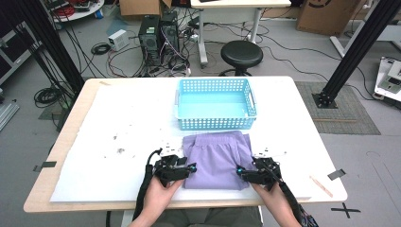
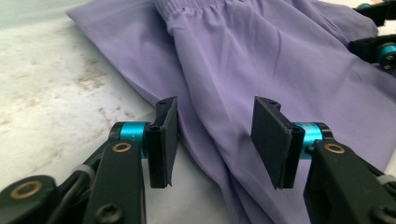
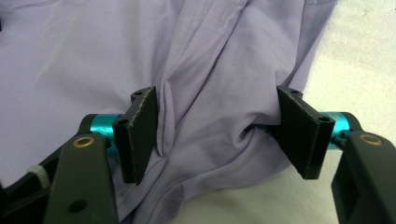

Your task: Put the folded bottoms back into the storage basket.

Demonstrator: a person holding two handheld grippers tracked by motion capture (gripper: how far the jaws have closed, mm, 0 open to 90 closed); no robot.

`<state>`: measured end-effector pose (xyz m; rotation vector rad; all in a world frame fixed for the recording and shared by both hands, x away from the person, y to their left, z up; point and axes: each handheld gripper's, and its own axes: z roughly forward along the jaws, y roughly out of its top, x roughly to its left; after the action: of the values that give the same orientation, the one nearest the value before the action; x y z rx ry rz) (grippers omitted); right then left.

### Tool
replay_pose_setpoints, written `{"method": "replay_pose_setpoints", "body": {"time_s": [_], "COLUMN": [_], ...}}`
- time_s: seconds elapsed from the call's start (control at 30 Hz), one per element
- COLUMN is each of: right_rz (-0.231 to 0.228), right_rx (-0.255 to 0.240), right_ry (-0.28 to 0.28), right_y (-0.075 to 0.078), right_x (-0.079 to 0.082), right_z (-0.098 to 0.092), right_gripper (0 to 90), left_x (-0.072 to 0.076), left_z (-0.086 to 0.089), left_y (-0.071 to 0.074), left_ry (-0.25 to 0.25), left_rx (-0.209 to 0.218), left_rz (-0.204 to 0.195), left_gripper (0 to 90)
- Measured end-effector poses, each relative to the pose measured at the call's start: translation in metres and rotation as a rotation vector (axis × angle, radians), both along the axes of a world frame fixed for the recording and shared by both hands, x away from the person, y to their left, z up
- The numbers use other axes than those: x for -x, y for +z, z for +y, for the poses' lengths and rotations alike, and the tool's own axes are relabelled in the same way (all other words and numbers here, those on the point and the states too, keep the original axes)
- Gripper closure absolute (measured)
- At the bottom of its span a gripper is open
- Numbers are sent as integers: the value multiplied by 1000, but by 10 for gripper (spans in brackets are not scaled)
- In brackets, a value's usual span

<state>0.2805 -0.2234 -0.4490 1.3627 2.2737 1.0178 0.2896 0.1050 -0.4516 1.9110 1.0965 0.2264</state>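
The purple shorts are laid flat on the white table, folded into a rough square near the front edge at about 6 o'clock from the table's middle, just in front of the light blue basket. The basket is seen at about 12 o'clock from the shorts, close to them, its perforated walls upright and its inside bare. In the left gripper view the elastic waistband is seen at the far end of the garment, toward 12 o'clock, and the fabric runs in long soft folds down between the jaws. The left gripper is held at the shorts' near left corner, at about 8 o'clock from the garment's middle; its jaws are spread wide on either side of the folded edge, one pad over the bare table and the other over cloth — nothing is pinched between them. The right gripper is held at the near right corner, at about 4 o'clock, and its jaws are likewise set wide apart, with a bunched ridge of purple fabric lying between the pads; whether the right-hand pad touches the crease cannot be told. Each gripper is carried by a hand entering from 6 o'clock. Dark smudges are scattered on the table at about 9 o'clock from the shorts.
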Motion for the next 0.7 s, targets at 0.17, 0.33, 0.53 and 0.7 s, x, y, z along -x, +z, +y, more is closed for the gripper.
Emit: {"method": "replay_pose_setpoints", "body": {"time_s": [0.17,0.33,0.53,0.7], "right_rz": [5,-17,27,32], "right_rx": [-9,13,-6,-20], "right_ry": [-34,-70,-59,-71], "right_y": [0,2,-1,0], "right_x": [-1,2,-1,0], "right_z": [-3,-4,-2,1], "right_gripper": [211,194,176,176], "left_x": [2,3,2,1], "left_z": [9,6,2,-5], "left_y": [0,-1,-1,-1], "left_ry": [19,24,27,25], "left_rx": [-26,-21,-2,-7], "left_rz": [6,3,15,12], "left_gripper": [398,345,371,432]}}
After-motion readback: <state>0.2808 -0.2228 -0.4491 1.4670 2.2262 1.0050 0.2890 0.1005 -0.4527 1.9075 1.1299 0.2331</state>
